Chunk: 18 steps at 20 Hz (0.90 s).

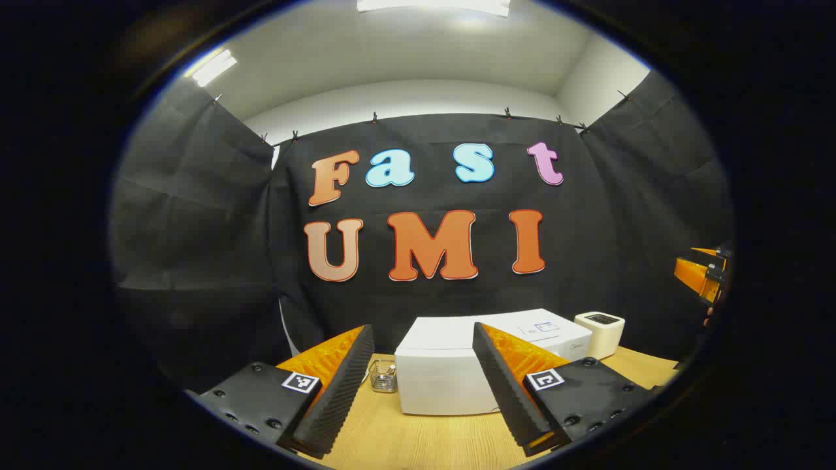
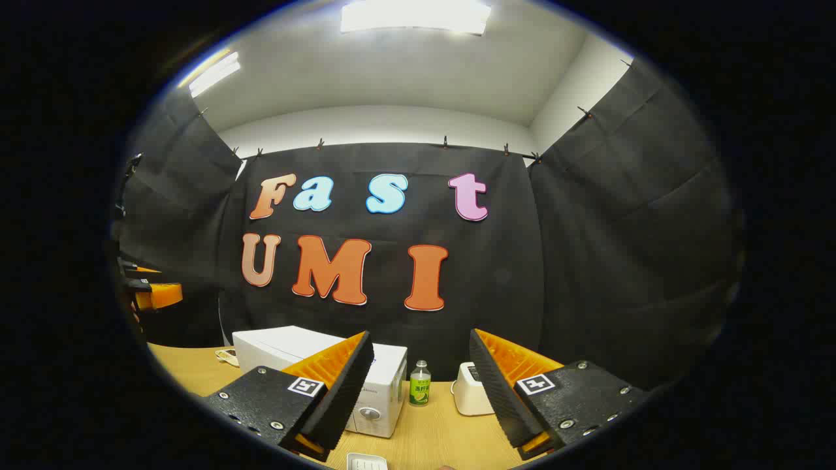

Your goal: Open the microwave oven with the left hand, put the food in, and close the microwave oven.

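The white microwave oven (image 1: 444, 378) stands on the wooden table (image 1: 405, 444), straight ahead of my left gripper (image 1: 423, 336). That gripper is open, with nothing between its fingers, and hangs short of the oven. In the right gripper view the microwave oven (image 2: 385, 385) shows a round knob (image 2: 369, 412) on its face, and its door looks shut. My right gripper (image 2: 420, 339) is open and holds nothing. A small white object (image 2: 366, 462) lies on the table below it, cut off by the view's lower edge. I cannot tell what it is.
A small wire basket (image 1: 383, 376) sits left of the oven. A white toaster-like box (image 1: 599, 333) stands to its right, with a green bottle (image 2: 420, 384) between them. The right gripper (image 1: 702, 274) shows far right, and the left gripper (image 2: 153, 294) far left in the right gripper view.
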Available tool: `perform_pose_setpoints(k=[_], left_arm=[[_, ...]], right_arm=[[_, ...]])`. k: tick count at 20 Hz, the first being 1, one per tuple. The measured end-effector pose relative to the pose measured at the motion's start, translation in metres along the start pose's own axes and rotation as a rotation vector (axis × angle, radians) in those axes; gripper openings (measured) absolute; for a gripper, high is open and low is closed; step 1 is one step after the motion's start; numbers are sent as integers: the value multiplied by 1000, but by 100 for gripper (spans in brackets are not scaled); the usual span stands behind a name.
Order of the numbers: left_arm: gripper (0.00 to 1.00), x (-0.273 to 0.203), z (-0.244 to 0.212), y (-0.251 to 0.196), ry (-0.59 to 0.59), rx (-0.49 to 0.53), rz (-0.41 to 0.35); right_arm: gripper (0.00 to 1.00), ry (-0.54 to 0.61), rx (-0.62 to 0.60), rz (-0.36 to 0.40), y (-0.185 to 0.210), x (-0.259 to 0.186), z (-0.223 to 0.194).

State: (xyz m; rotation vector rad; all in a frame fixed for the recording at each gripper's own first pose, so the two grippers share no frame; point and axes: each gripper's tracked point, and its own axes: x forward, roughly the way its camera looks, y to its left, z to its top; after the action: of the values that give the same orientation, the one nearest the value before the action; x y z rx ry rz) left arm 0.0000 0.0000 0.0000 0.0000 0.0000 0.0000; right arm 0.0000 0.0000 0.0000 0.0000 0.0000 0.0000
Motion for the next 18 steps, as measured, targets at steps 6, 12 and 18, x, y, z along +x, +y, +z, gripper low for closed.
perform_pose_setpoints(k=[6,12,18], left_arm=[[94,7,11,2,0,-17,12],[99,8,19,5,-5,-19,24],[94,7,16,2,7,-14,22]], right_arm=[[92,-1,22,26,11,6,17],[92,1,32,53,17,7,21],[92,16,40,66,17,9,16]])
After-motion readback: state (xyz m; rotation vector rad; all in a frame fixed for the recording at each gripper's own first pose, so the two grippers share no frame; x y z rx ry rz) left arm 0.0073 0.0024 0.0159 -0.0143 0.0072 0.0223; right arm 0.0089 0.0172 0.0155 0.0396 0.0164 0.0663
